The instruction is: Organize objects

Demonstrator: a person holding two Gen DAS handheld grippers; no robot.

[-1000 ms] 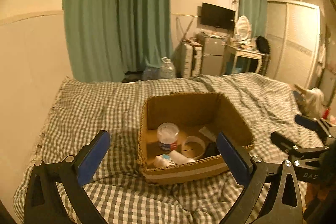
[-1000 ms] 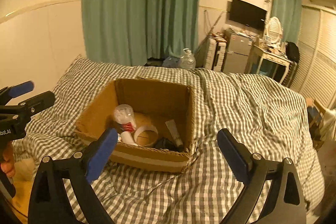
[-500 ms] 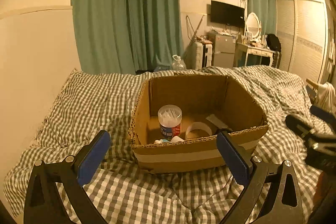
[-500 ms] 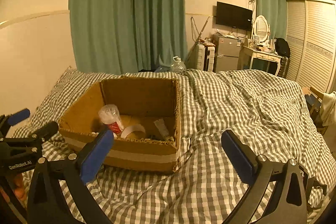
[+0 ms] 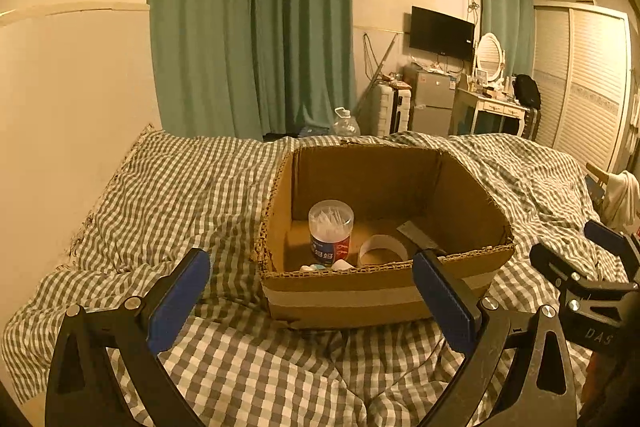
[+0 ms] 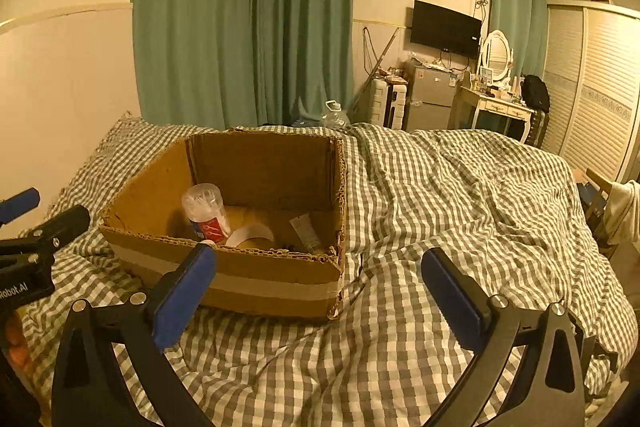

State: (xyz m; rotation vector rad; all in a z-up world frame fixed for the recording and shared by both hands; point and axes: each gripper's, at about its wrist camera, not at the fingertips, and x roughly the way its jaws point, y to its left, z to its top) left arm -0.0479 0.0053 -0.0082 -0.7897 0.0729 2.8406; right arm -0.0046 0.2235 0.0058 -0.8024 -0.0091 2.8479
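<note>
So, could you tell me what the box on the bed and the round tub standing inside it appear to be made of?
The box looks like plain brown corrugated cardboard, matte: the fluting shows along its ragged top edges, and a pale tape band runs round it. The tub seems to be clear glossy plastic with a printed red and blue label, since thin white sticks, probably cotton swabs, show through its upper part.

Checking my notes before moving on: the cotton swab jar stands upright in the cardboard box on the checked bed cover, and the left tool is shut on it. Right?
Not quite. The cotton swab jar does stand upright in the cardboard box on the checked bed cover, but the left tool is open and holds nothing, as the left wrist view shows.
</note>
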